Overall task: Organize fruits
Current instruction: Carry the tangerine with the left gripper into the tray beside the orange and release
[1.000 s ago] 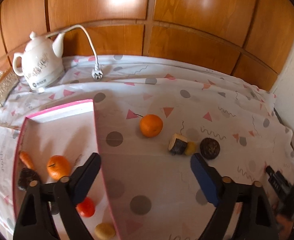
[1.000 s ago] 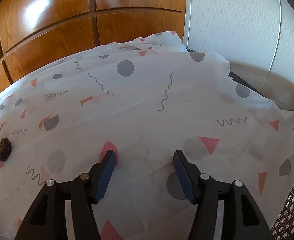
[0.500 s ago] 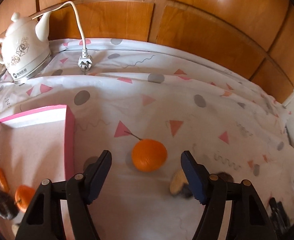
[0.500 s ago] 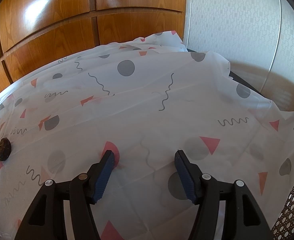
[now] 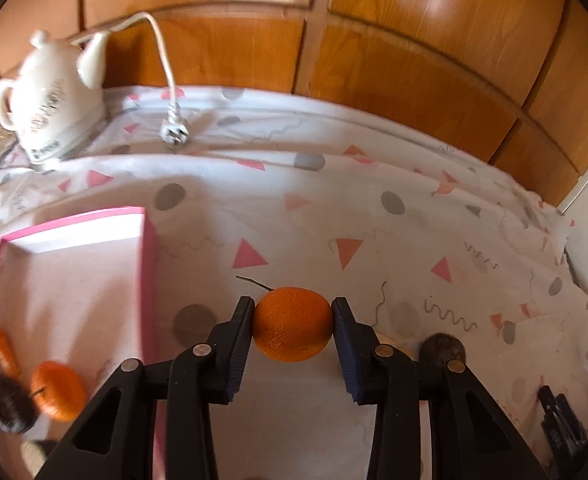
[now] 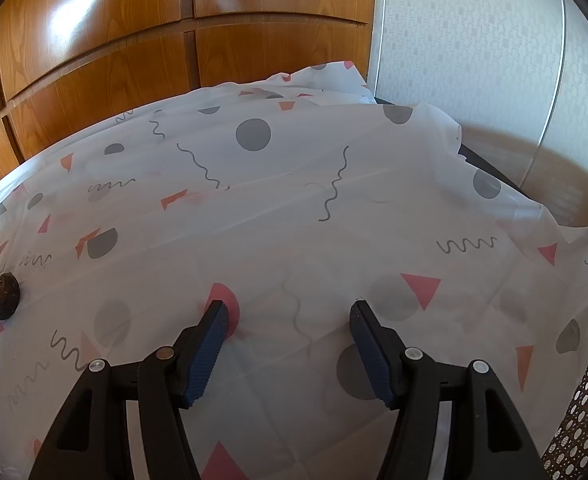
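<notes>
Orange-skinned and round, the mandarin (image 5: 291,324) sits squarely between the two pads of the left gripper (image 5: 292,320), resting on the patterned cloth of the counter (image 5: 374,216). The jaws are closing and the pads look to be touching its two sides, though a firm clamp cannot be confirmed. Being nearly a ball, it has no long axis to line up with. The pink box (image 5: 77,280), with another mandarin (image 5: 57,390) already in it, lies just left of the held mandarin, so the carry likely goes that way. The right gripper (image 6: 287,320) hangs half open and empty, far right of the mandarin.
</notes>
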`<state>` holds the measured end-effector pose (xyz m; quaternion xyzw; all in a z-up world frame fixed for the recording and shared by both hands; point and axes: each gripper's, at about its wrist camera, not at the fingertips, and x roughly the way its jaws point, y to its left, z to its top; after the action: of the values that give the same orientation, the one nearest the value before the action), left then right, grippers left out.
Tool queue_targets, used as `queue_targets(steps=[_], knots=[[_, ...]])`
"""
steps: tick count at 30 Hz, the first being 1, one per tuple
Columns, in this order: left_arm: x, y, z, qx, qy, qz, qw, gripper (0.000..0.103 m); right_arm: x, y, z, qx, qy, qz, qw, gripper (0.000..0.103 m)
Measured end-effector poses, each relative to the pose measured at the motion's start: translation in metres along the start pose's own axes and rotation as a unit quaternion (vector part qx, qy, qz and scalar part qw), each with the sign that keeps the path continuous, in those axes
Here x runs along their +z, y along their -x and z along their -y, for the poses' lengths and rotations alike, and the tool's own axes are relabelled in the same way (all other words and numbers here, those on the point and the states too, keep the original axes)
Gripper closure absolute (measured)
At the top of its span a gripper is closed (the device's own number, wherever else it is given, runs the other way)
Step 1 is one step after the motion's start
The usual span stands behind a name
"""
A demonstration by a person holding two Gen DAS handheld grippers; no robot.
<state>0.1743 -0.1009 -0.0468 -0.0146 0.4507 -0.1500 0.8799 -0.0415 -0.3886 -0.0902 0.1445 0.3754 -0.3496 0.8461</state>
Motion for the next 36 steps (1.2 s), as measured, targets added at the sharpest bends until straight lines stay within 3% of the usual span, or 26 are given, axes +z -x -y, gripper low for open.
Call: queue_targets(steps=[6,12,22,36], knots=[[-0.011,0.043,-0.019,0.023,0.003,0.050,0.9985,0.063,-0.001,0.000,-0.002,-0.006,0.006,0.000,1.000,0.039],[-0.017,0.071,-0.067,0.066,0.047,0.081,0.9933,0.063,-0.001,0.000,-0.002,-0.009,0.008,0.000,1.000,0.039],[-0.026,0.079,-0.150,0.155,0.128,0.086,0.9758,0.063,-0.001,0.001,-0.006,-0.017,0.021,0.001,1.000,0.039],[-0.060,0.091,-0.161,0.156,0.147,0.078,0.9737,0.062,0.000,0.001,-0.010,-0.028,0.036,0.004,0.999,0.039]])
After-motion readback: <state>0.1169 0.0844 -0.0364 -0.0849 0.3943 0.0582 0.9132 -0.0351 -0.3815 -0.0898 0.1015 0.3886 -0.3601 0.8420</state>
